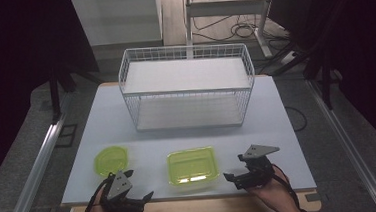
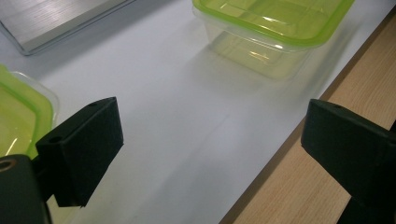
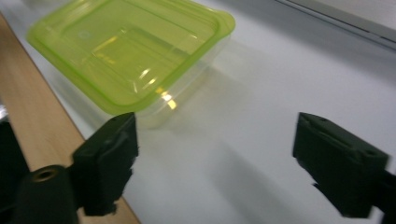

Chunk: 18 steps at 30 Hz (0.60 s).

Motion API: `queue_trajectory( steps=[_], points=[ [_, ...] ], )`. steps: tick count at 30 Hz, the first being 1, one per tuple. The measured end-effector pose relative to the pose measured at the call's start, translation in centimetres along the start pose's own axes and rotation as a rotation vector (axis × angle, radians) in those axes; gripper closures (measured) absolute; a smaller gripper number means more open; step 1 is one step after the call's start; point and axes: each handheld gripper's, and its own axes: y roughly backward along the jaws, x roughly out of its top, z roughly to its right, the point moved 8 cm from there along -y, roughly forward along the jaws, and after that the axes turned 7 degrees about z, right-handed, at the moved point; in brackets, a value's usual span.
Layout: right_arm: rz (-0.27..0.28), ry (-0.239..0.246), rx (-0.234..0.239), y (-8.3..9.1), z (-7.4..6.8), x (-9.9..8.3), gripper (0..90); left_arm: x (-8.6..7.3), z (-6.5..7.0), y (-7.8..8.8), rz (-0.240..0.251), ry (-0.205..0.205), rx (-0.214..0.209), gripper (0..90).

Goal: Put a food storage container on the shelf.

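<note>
A rectangular clear tub with a lime-green lid [image 1: 192, 167] sits near the front middle of the white tabletop [image 1: 278, 130]. A smaller round-cornered tub with a green lid [image 1: 112, 160] lies to its left. My left gripper [image 1: 140, 184] hovers at the front edge, between the two tubs, and is open with nothing between its jaws. In the left gripper view the gripper [image 2: 210, 135] faces bare table, with the rectangular tub [image 2: 275, 28] ahead and the small tub [image 2: 18, 116] at its left. My right gripper [image 1: 234, 167] is open and holds nothing, just right of the rectangular tub [image 3: 126, 51].
A white wire two-tier rack [image 1: 187, 86] stands at the back middle of the table, both shelves bare. Its base shows in the left gripper view [image 2: 56, 18] and in the right gripper view [image 3: 345, 14]. A wooden strip [image 1: 193, 208] runs along the front edge.
</note>
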Motion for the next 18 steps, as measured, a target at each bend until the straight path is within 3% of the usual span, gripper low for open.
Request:
queue_trajectory(
  steps=[2,3,6,18],
  points=[
    [0.009,-0.057,0.036,0.1,-0.1,0.3,24.5,0.0,0.1,-0.1,-0.003,-0.008,-0.003,5.6],
    [0.013,-0.063,0.046,0.1,-0.1,0.4,24.6,0.0,0.2,-0.1,-0.005,-0.011,-0.005,5.6],
    [0.016,-0.059,0.040,-0.1,0.1,0.8,26.6,0.0,0.4,-0.2,-0.008,-0.016,-0.011,5.6],
    [0.012,-0.067,0.102,-1.7,-0.4,2.7,40.0,-0.2,0.7,-0.4,-0.019,-0.034,-0.016,5.7]
  ],
)
